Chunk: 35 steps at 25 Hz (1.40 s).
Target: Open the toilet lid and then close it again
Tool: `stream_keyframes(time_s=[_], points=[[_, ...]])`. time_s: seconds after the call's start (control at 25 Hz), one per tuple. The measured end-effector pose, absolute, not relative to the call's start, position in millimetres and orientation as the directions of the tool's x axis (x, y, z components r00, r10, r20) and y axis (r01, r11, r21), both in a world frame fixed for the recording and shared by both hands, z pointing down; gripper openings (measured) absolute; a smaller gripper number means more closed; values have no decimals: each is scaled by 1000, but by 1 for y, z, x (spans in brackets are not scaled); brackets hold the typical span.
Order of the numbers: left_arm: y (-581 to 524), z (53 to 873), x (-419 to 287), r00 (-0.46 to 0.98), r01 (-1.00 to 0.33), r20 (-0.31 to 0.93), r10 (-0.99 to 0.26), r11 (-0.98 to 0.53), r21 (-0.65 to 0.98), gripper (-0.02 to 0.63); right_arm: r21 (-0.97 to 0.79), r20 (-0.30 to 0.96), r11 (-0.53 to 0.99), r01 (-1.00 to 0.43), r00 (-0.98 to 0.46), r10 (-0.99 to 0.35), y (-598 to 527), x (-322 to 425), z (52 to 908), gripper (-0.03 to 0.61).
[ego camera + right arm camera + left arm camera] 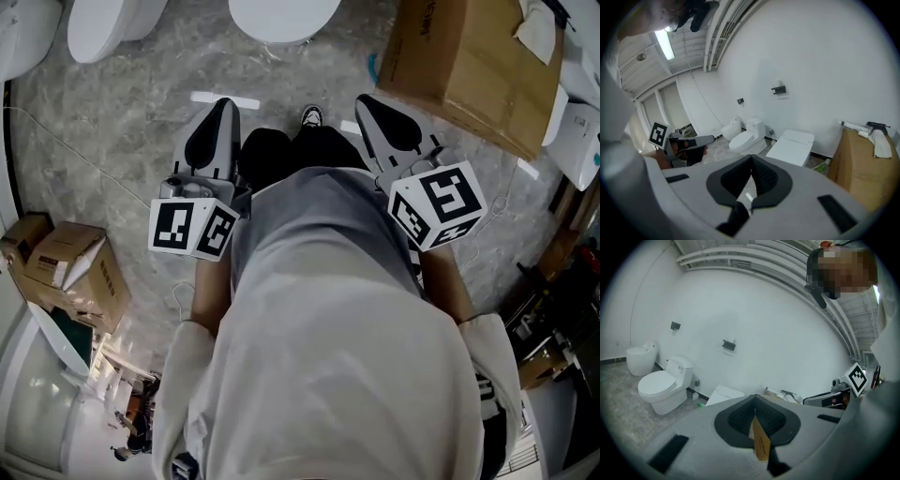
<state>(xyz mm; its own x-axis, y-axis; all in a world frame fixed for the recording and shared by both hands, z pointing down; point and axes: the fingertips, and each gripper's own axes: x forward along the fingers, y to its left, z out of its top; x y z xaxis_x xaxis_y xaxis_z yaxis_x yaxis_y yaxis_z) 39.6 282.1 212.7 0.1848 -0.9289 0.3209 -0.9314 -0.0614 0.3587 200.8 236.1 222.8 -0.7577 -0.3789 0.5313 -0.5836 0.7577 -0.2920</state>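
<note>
My left gripper [223,103] is clenched, jaws together with nothing between them. My right gripper [368,99] is likewise closed and empty. Both point forward and slightly down over the grey stone floor [112,159]. The toilet [284,19] stands ahead, between the two jaw lines and well apart from both. Its lid [797,138] lies flat, closed. Its long axis runs from the wall toward me, front end nearest me. A cardboard box [469,66] stands near its right side.
</note>
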Motion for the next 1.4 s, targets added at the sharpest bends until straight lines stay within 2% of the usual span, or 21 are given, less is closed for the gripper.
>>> stream_keyframes(time_s=[0.24, 0.76, 1.12, 1.4], points=[[237, 218, 12, 252, -913, 315, -915, -116, 392, 9, -305, 557, 726, -617, -733, -389, 207, 165, 227, 11], [119, 224, -81, 530, -827, 324, -784, -393, 402, 9, -248, 580, 523, -815, -557, -594, 132, 69, 214, 11], [85, 250, -121, 624, -772, 352, -698, -483, 413, 9, -221, 591, 438, -871, -477, -650, 117, 30, 221, 11], [75, 276, -127, 649, -750, 394, -650, -460, 475, 9, -236, 607, 387, -892, -446, -658, 111, 27, 231, 12]])
